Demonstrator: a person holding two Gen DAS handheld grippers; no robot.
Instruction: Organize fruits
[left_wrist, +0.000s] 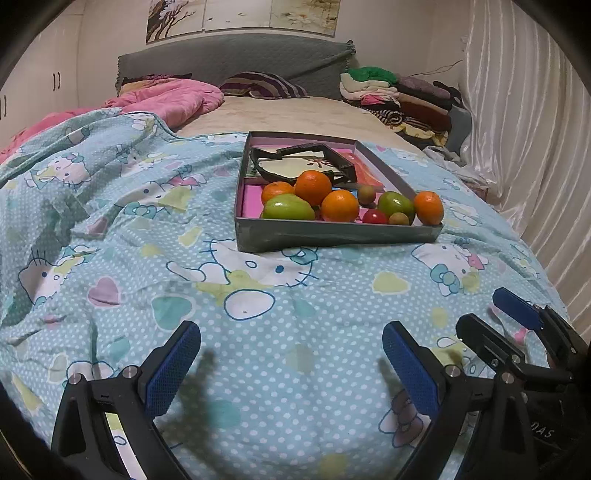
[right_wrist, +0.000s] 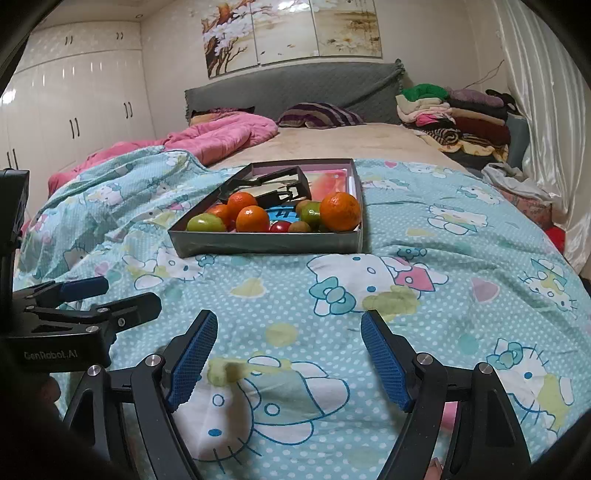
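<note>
A grey shallow box (left_wrist: 332, 234) (right_wrist: 266, 245) sits on the bed ahead of both grippers. Along its near side lie several oranges (left_wrist: 313, 186) (right_wrist: 340, 210), two green fruits (left_wrist: 288, 208) (right_wrist: 205, 223), a small red fruit (left_wrist: 375, 216) (right_wrist: 279, 226) and two small brownish ones (left_wrist: 366, 194). My left gripper (left_wrist: 291, 332) (right_wrist: 133, 291) stands open over the quilt, nothing between its blue pads. My right gripper (right_wrist: 290, 321) (left_wrist: 478, 310) is open and empty too, close beside the left one. Both are well short of the box.
A black plastic insert (left_wrist: 303, 162) and pink cards fill the back of the box. The Hello Kitty quilt (left_wrist: 258, 295) covers the near bed. A pink duvet (left_wrist: 166, 99), a striped pillow (left_wrist: 266, 85), folded clothes (left_wrist: 399, 96), a curtain on the right and wardrobes (right_wrist: 74, 110) on the left surround it.
</note>
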